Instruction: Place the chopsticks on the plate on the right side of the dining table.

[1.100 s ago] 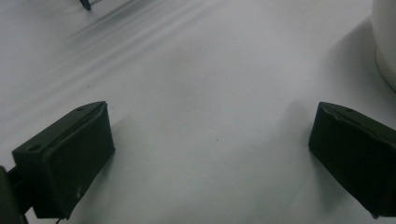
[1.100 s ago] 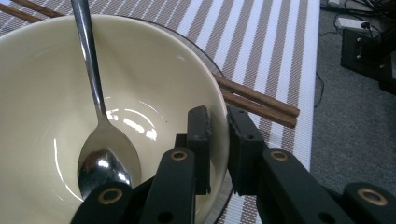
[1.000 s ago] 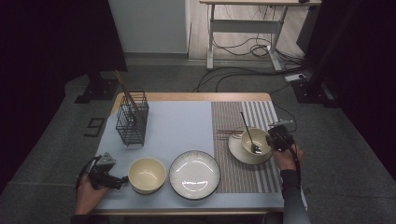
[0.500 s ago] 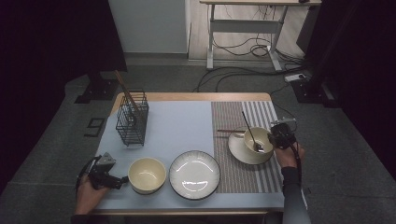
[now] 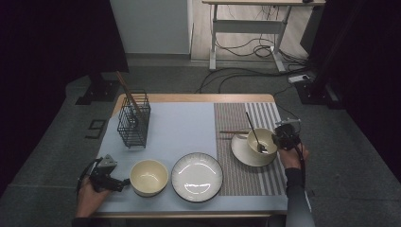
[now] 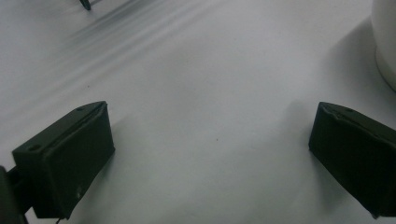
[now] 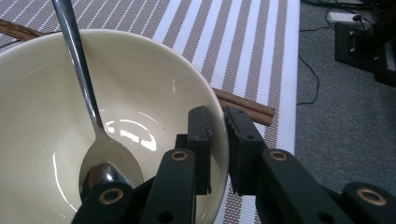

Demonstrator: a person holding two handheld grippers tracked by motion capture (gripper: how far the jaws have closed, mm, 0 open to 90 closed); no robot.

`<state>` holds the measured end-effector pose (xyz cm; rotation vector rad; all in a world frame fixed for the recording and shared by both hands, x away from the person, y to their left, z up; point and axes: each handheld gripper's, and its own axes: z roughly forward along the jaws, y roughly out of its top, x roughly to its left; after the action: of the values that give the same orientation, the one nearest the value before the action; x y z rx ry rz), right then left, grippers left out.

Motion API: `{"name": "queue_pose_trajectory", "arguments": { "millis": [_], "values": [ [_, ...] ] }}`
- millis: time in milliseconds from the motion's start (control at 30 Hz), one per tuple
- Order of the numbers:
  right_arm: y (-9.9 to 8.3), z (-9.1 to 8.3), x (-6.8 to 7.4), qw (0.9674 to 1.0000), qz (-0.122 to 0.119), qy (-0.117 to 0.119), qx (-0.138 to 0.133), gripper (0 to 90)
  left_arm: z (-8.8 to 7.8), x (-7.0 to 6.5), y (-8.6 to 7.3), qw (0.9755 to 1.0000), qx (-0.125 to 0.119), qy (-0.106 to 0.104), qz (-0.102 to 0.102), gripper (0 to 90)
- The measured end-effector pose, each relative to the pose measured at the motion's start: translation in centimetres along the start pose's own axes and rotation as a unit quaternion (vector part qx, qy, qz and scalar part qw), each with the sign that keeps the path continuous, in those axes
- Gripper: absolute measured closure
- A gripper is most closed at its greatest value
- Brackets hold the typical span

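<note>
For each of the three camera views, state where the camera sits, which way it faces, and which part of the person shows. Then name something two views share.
High view: fixed above the person's side, looking forward and down on the table; both forearms and hands enter from below.
Left gripper view: rides the left gripper, facing down at the pale mat; its jaws stand wide apart.
Right gripper view: rides the right gripper, facing the striped placemat; its jaws pinch a bowl's rim.
Shared: high and right gripper views both show the small bowl with the spoon.
</note>
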<state>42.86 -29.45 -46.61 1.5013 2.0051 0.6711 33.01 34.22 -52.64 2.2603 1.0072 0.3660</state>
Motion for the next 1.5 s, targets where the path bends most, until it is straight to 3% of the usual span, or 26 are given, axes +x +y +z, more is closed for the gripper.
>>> {"name": "queue_pose_trajectory", "arguments": {
  "millis": [567, 900, 1500],
  "values": [
    [0.4, 0.4, -0.3, 1.0000, 0.001, -0.003, -0.006, 80.8, 0.0, 0.0, 0.0, 1.0000, 0.000, 0.000, 0.000, 0.0],
    [0.4, 0.5, -0.5, 0.9998, 0.010, 0.013, -0.012, 81.6, 0.0, 0.0, 0.0, 1.0000, 0.000, 0.000, 0.000, 0.0],
    [1.1, 0.9, 0.9, 0.9996, -0.010, 0.023, -0.012, 81.4, 0.0, 0.0, 0.0, 1.0000, 0.000, 0.000, 0.000, 0.0]
  ]
}}
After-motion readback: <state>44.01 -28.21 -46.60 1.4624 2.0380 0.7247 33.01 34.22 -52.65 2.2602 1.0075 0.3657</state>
